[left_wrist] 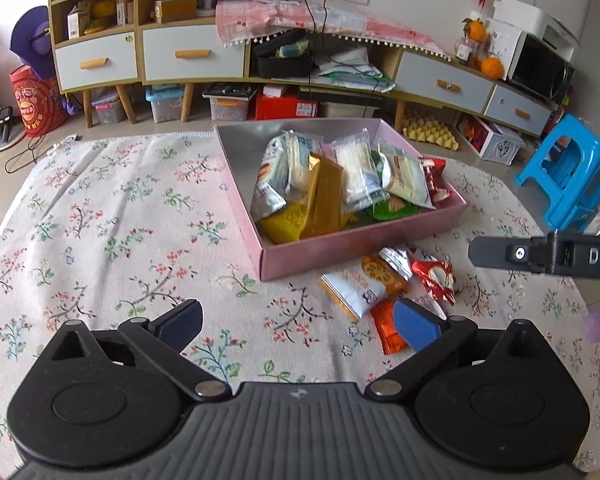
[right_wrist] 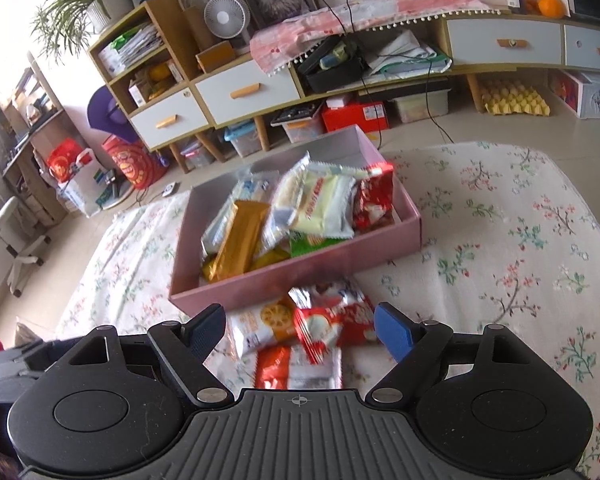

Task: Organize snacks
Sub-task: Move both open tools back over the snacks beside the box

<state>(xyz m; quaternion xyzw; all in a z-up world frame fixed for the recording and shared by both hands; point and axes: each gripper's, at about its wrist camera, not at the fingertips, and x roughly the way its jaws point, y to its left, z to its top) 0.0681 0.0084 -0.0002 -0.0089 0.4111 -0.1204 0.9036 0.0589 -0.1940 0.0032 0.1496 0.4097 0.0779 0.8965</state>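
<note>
A pink box (left_wrist: pixel 340 248) stands on the floral cloth and holds several snack packets, among them a gold bar (left_wrist: pixel 326 200). In front of it lies a small pile of loose snacks: a white-and-orange cracker packet (left_wrist: pixel 364 284), a red packet (left_wrist: pixel 436 276) and an orange packet (left_wrist: pixel 384 328). My left gripper (left_wrist: pixel 298 322) hangs open and wide just left of the pile, with only cloth between its fingers. My right gripper (right_wrist: pixel 300 326) is open above the pile, its fingers straddling the red packet (right_wrist: pixel 320 328) and cracker packet (right_wrist: pixel 260 324) without pressing on them. The same pink box (right_wrist: pixel 300 276) lies just beyond.
The floral cloth (left_wrist: pixel 120 220) covers a table whose far edge drops to the floor. A blue stool (left_wrist: pixel 572 184) stands off the right side. A long cabinet with drawers (left_wrist: pixel 192 52) lines the wall behind. One finger of the right gripper (left_wrist: pixel 540 256) reaches in from the right.
</note>
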